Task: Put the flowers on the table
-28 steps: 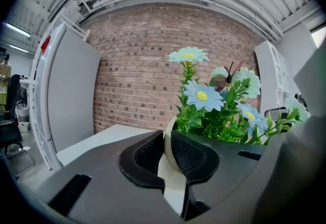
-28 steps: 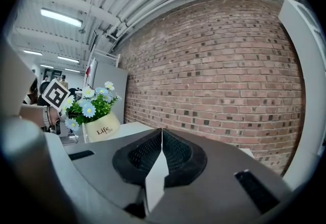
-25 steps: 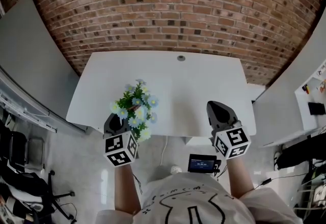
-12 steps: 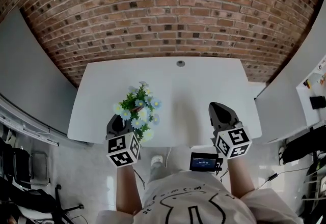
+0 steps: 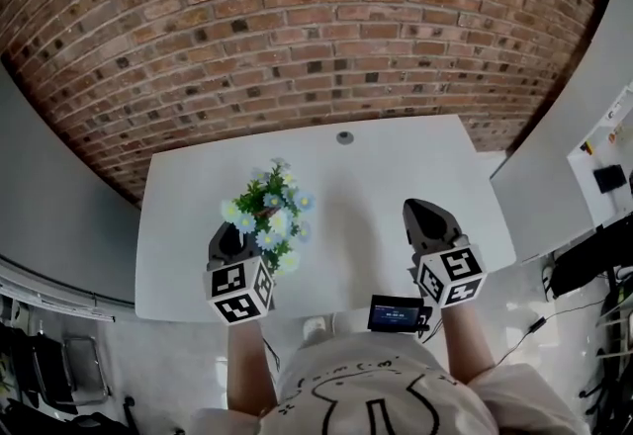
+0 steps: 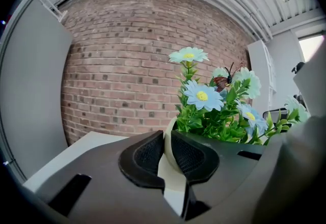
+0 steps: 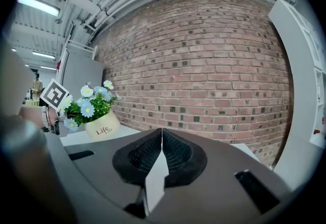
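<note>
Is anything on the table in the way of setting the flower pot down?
Nothing visible does. The left hand-held gripper grips the flower pot over the white table; the top around it is bare, with only a small round fitting near the far edge.

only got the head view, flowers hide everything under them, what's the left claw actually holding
Observer: a pot. The left claw is clamped on the rim of a cream pot under the flowers.
Operator: right claw got anything
Observer: No. The right claw is shut with nothing between its pads.
Operator: any marking on the pot
Observer: The word "Life" is printed on its side, facing the right gripper view.
</note>
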The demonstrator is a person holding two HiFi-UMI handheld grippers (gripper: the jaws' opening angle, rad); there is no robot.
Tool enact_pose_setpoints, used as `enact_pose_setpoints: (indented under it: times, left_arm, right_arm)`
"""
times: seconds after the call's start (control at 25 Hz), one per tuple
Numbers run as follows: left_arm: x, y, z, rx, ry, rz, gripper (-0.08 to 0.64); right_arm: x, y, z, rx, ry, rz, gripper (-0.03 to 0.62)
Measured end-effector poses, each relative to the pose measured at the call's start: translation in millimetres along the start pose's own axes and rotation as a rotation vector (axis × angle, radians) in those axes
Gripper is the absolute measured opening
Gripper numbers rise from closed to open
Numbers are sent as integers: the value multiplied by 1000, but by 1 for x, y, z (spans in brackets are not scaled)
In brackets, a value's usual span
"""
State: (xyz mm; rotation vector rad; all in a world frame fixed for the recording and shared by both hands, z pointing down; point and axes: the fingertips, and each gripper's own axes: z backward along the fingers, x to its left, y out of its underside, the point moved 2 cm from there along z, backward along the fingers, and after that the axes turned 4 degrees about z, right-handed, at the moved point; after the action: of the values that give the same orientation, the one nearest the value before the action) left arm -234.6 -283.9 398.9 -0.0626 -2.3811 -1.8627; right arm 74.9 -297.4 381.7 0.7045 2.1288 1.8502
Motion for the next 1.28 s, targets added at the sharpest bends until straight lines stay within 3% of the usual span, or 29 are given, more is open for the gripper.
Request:
enact_pose_setpoints:
  times: [0.52,1.28]
  left_arm:
    - [41,-4,-64,60,115,-10,54]
    - [39,24,-113,122,13,26,54]
  right_arm:
    - [19,-3,-50,58,102,-15,17]
    - [-32,28,-106,134,36,9,17]
